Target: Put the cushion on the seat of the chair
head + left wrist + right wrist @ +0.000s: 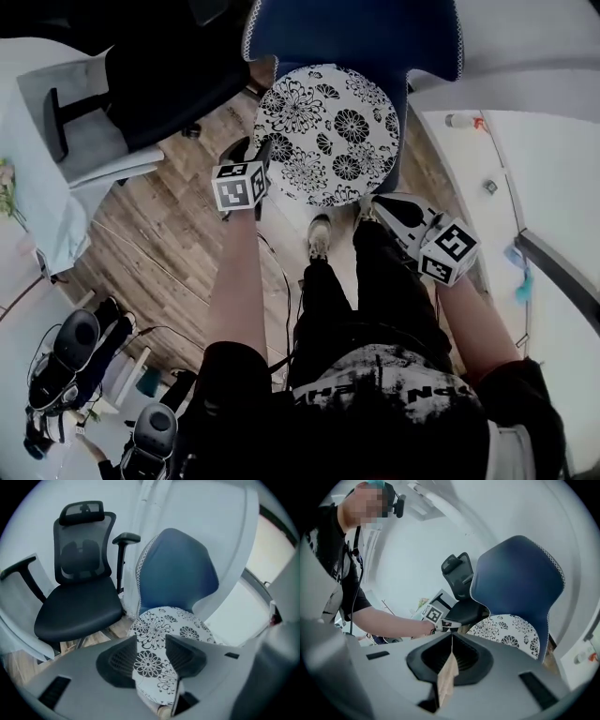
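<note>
Now the cushion (328,131) lies flat on the blue chair's (356,33) seat, so my left tool (255,155) stands wide, gripping nothing, and my right tool (451,635) is closed and empty.

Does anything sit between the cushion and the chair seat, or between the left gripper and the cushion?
Nothing visible does. The cushion already lies on the seat of the blue chair, with no object showing at its edge. The left gripper, jaws apart, faces the cushion with only open air between them.
</note>
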